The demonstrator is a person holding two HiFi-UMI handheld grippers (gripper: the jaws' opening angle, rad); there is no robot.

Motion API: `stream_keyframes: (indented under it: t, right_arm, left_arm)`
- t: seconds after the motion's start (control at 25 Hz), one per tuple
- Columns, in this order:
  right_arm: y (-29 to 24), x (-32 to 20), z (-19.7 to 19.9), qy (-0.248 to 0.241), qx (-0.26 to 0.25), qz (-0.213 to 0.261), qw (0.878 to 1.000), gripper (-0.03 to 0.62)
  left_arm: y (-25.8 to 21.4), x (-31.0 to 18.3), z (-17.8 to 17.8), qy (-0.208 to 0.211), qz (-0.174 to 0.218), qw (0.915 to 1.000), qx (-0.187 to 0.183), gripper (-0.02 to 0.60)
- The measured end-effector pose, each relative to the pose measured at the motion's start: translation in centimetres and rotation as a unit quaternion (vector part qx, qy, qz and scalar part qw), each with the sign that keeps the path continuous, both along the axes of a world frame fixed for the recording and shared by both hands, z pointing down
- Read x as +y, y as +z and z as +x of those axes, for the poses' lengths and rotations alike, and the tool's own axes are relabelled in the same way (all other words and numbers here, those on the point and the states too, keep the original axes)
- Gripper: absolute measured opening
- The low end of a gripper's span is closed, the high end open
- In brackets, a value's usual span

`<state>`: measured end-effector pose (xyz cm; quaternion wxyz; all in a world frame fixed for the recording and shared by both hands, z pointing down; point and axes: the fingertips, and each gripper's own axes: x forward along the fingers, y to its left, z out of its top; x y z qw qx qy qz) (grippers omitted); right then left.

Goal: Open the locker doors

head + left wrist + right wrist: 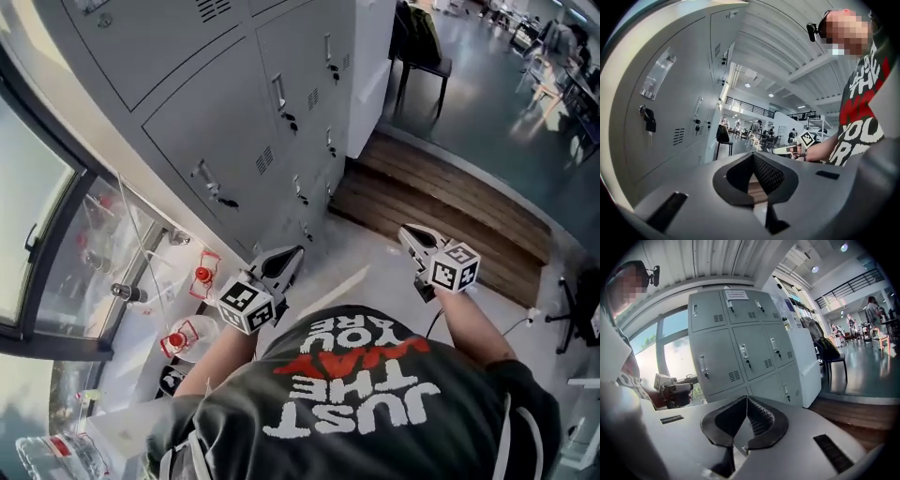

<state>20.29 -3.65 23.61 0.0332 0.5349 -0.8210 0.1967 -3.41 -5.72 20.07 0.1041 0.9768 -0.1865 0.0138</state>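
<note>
1. Both tools came up empty. The left gripper and the right gripper each had its jaws pressed together on nothing. A lunge at a handle in that state would, I judged, only bump metal, so they had to part first.
2. A key hung from the lock on the nearest door. A careless sweep could have snagged it or knocked it loose.
3. In its own view the left gripper aimed along the locker bank toward the hall beyond, not at a door. Closing in without turning risked scraping the face sidelong.
4. Red-capped bottles stood by my left arm, and a wooden step lay beside the lockers' foot. Either could have upset a hasty approach.
5. Every door in view was shut. From the head view the locker bank lay ahead and left of both grippers, apart from each, with the left one nearer. Seen from the right gripper, the locker bank stood ahead, slightly left of the jaw line.
</note>
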Motion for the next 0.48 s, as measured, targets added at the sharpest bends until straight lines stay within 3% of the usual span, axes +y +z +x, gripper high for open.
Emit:
stream_keyframes:
  t: [0.28, 0.48]
  right_arm:
    - [-0.3, -8.4, -1.6, 0.002, 0.019, -0.017, 1.000, 0.037]
    - [1.1, -12.7, -0.3, -0.011, 0.011, -0.028, 0.999, 0.037]
  left_arm:
    - [-0.7, -8.1, 1.1, 0.030, -0.008, 0.9994, 0.014, 0.006]
    - [0.7, -12.1, 2.6, 0.015, -0.023, 0.9996, 0.006, 0.006]
